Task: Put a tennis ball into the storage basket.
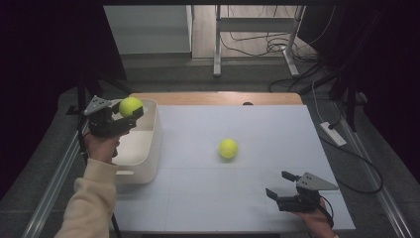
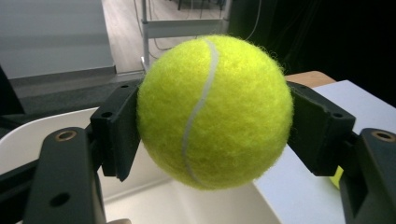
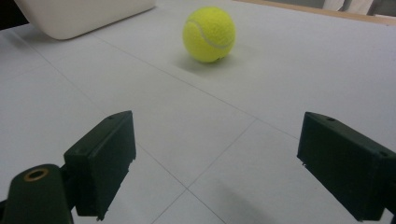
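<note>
A fuzzy tennis ball (image 2: pixel 215 112) is held above the white bin (image 1: pixel 148 148) by the left gripper (image 1: pixel 121 116). It seems light and springy, best pinched across its middle. Beyond the bin, the right gripper (image 1: pixel 282 186) is spread empty.

There are two tennis balls: one held tennis ball (image 1: pixel 131 106) up at the left, and one loose tennis ball (image 1: pixel 228 148) lying on the bench (image 1: pixel 208 198). One white bin (image 1: pixel 143 148) stands there, and two claws are counted, the left claw (image 1: pixel 130 115) and the right claw (image 1: pixel 281 184).
</note>
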Available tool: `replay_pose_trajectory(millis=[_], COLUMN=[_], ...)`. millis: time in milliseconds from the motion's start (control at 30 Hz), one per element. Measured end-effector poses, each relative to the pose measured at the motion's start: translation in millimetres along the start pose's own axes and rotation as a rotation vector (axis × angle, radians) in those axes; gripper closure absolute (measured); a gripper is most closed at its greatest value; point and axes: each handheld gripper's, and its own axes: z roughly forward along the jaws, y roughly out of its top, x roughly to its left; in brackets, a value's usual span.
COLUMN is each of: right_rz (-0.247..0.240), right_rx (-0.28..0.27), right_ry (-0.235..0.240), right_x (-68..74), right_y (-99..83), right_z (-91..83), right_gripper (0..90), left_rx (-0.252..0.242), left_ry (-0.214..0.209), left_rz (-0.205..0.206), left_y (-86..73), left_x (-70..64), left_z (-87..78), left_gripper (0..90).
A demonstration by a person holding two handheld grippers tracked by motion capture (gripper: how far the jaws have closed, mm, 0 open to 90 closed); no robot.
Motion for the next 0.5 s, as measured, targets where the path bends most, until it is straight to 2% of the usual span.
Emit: replay_pose_trajectory(millis=[200, 500], right_rz=[-0.002, 0.0], right_rx=[0.004, 0.004], right_ry=[-0.002, -0.004], right_x=[0.5, -0.1], right_y=[0.1, 0.0], right_z=[0.1, 0.4], right_gripper=[11.7, 11.7], left_rx=[0.021, 0.051], left_ry=[0.03, 0.038], left_rz=[0.0, -0.021], left_y=[1.8, 3.0], left_x=[8.7, 18.0], left_z=[2.1, 10.1], left_gripper=[27.1, 27.0])
